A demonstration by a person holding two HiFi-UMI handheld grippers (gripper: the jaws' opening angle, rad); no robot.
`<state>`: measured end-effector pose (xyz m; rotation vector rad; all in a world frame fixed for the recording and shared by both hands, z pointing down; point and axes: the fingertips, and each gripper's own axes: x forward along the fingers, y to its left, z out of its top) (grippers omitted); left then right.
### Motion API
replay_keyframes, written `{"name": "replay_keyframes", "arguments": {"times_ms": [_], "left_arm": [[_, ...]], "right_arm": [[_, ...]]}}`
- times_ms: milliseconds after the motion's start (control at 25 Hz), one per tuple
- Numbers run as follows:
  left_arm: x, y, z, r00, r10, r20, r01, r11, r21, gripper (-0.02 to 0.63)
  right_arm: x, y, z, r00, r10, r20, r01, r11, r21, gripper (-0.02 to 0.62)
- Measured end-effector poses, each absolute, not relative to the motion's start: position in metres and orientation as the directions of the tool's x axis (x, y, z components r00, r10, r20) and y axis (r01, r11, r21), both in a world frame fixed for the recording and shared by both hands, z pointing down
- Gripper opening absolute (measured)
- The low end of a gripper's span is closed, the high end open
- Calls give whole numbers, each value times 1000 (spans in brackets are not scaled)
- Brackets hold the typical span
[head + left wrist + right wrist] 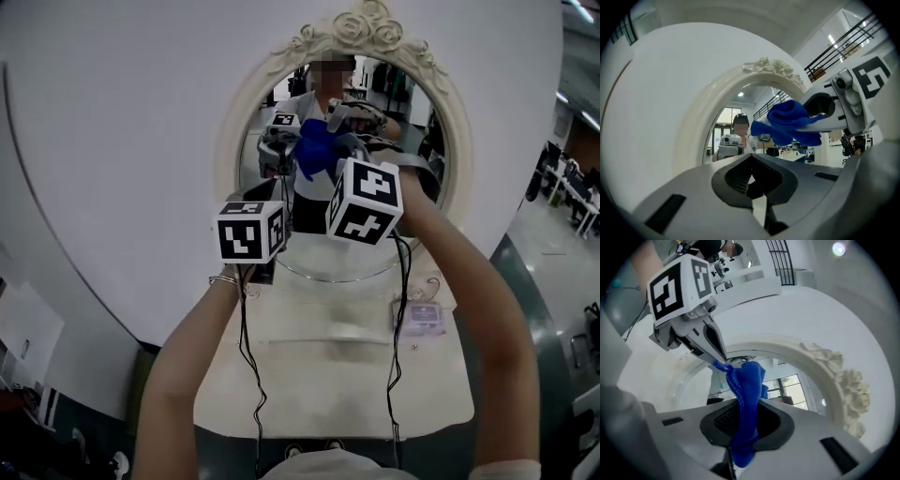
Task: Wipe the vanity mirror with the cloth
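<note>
An oval vanity mirror (412, 122) in a cream frame topped with carved roses (370, 26) stands at the back of a pale vanity table. Both grippers are raised in front of the glass, and their reflections show in it. My right gripper (743, 427) is shut on a blue cloth (746, 394), which hangs bunched up from its jaws close to the glass. The cloth (314, 150) also shows in the head view, between the two marker cubes and the mirror. My left gripper (752, 180) is shut with nothing between its jaws, and its tip reaches the cloth's upper corner in the right gripper view.
The cream vanity table (328, 375) lies below my arms, with a small pale box (419, 317) at its right. Two black cables (246, 356) hang down from the grippers. A white curved wall (122, 141) surrounds the mirror. Desks stand far right (574, 183).
</note>
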<state>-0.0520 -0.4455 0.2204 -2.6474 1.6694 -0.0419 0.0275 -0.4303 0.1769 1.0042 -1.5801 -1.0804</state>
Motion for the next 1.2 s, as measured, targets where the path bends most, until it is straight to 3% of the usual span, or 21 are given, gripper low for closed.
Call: {"name": "replay_keyframes", "arguments": {"times_ms": [240, 560, 1200], "left_arm": [[-25, -446, 131, 446, -893, -54, -891, -438, -117, 5], [-15, -443, 59, 452, -883, -126, -891, -439, -119, 5], [-26, -460, 148, 436, -899, -41, -900, -435, -26, 5]], "right_arm": [[54, -430, 70, -117, -991, 60, -61, 68, 996, 66], [66, -448, 33, -37, -999, 6, -35, 7, 999, 66], [68, -457, 73, -74, -996, 40, -93, 47, 995, 66]]}}
